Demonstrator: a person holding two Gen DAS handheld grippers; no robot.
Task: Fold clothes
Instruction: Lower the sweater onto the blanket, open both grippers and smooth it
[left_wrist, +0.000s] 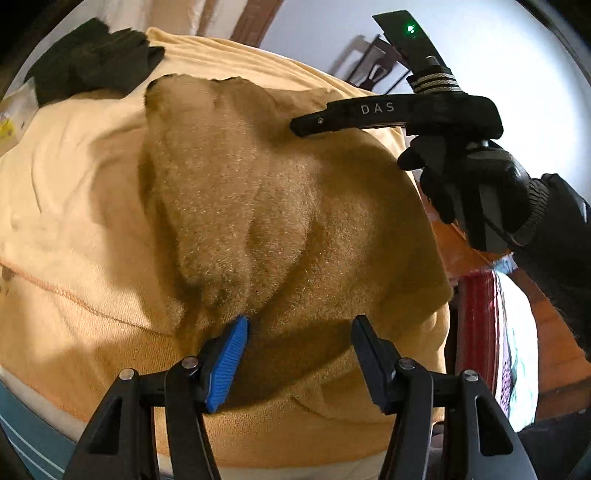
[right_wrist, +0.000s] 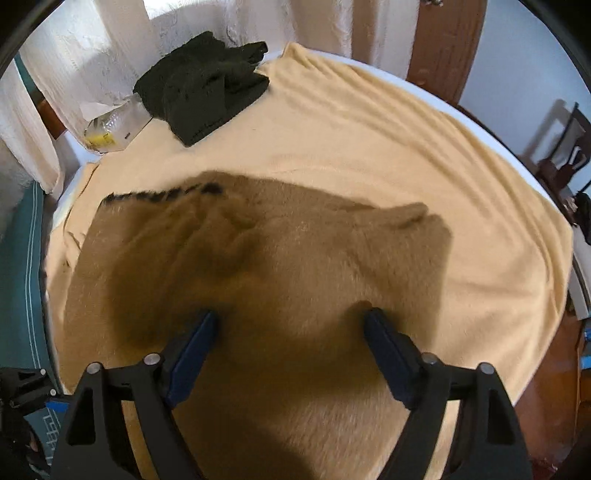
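Overall, a cream blanket (right_wrist: 369, 147) covered the table (right_wrist: 373, 64), with the tan furry garment (right_wrist: 258, 258) lying rumpled at its middle. Farther back sat dark folded clothes (right_wrist: 203, 96). Both the left gripper (left_wrist: 299, 332) and right gripper (right_wrist: 291, 321) had jaws released, spread wide, tips touching the garment.

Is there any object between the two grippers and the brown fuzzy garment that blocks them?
Nothing visible does. The left gripper and the right gripper are both open, right at the brown garment. The dark folded clothes lie apart, at the far corner of the yellow blanket.
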